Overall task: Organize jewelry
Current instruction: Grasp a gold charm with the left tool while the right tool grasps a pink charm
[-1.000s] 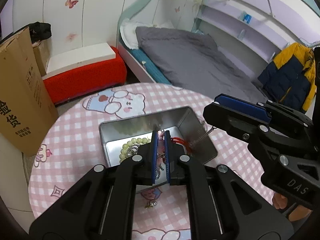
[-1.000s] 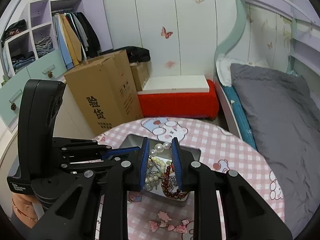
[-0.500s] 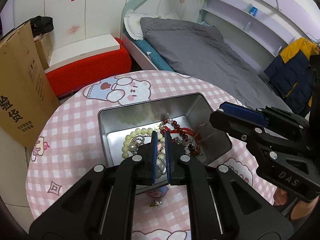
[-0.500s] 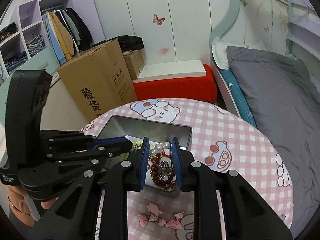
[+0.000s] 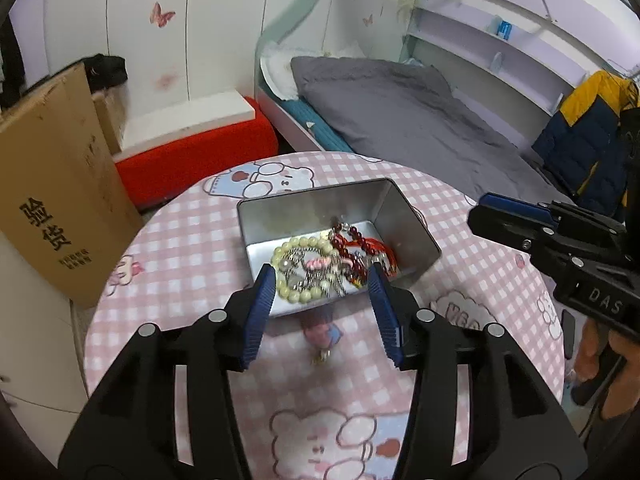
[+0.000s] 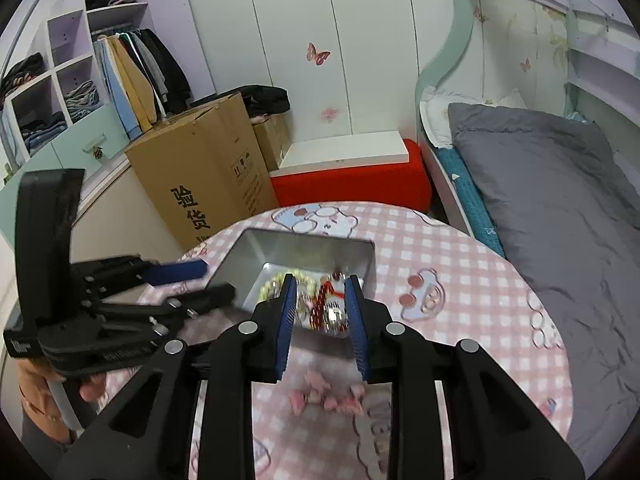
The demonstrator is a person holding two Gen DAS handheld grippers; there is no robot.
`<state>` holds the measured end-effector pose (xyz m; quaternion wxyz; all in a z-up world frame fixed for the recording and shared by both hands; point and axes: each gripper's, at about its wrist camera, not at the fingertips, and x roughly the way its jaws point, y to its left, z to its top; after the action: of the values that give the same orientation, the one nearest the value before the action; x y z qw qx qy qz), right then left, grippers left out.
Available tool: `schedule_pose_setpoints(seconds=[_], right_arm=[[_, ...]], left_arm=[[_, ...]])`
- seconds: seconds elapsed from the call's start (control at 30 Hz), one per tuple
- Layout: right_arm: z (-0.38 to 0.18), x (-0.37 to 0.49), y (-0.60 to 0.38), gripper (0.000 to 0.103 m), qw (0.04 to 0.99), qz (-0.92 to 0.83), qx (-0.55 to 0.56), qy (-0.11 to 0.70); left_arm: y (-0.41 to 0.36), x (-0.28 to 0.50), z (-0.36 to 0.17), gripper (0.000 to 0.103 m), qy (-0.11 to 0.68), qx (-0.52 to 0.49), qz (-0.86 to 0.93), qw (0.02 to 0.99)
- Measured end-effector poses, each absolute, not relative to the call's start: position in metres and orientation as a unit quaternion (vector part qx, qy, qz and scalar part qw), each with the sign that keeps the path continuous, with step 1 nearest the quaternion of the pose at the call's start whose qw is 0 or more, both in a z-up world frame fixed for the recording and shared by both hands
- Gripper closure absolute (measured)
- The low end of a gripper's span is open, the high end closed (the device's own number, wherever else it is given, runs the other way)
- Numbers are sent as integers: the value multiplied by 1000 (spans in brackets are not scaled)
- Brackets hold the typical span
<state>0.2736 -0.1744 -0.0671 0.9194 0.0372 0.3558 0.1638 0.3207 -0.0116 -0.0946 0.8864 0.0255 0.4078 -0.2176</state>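
An open metal tin [image 5: 404, 216] stands on the round pink checked table [image 5: 192, 248]. It holds a pale green bead bracelet [image 5: 298, 246], a red bead string [image 5: 360, 240], pearls and chains. My left gripper [image 5: 324, 292] is open and empty above the tin's near edge. My right gripper [image 6: 322, 300] is open and empty above the tin [image 6: 240, 256]; the jewelry [image 6: 320, 300] shows between its fingers. The right gripper also shows in the left wrist view [image 5: 516, 216] at the right, and the left gripper shows in the right wrist view [image 6: 172, 276].
A small charm [image 5: 320, 354] lies on the table before the tin. Pink pieces [image 6: 324, 396] lie near the tin in the right wrist view. A cardboard box [image 5: 48, 184], a red bench [image 5: 200, 156] and a bed [image 5: 400, 112] stand beyond the table.
Both grippers have opened wide and let jewelry fall into the tin. Both have pulled back a little from the tin.
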Motion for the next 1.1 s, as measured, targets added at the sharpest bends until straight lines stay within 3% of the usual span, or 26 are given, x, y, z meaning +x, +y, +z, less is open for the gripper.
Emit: schedule_pose_setpoints(seconds=[0.4, 0.97, 1.1], right_arm=[[-106, 221, -193, 75, 911, 144, 32, 386], [-169, 231, -188, 73, 886, 136, 17, 443], [-171, 237, -187, 71, 889, 136, 12, 438]], left_arm=[[3, 278, -119, 55, 413, 49, -205, 886], [-19, 297, -180, 56, 432, 89, -186, 878], [-22, 301, -182, 77, 427, 88, -198, 878]])
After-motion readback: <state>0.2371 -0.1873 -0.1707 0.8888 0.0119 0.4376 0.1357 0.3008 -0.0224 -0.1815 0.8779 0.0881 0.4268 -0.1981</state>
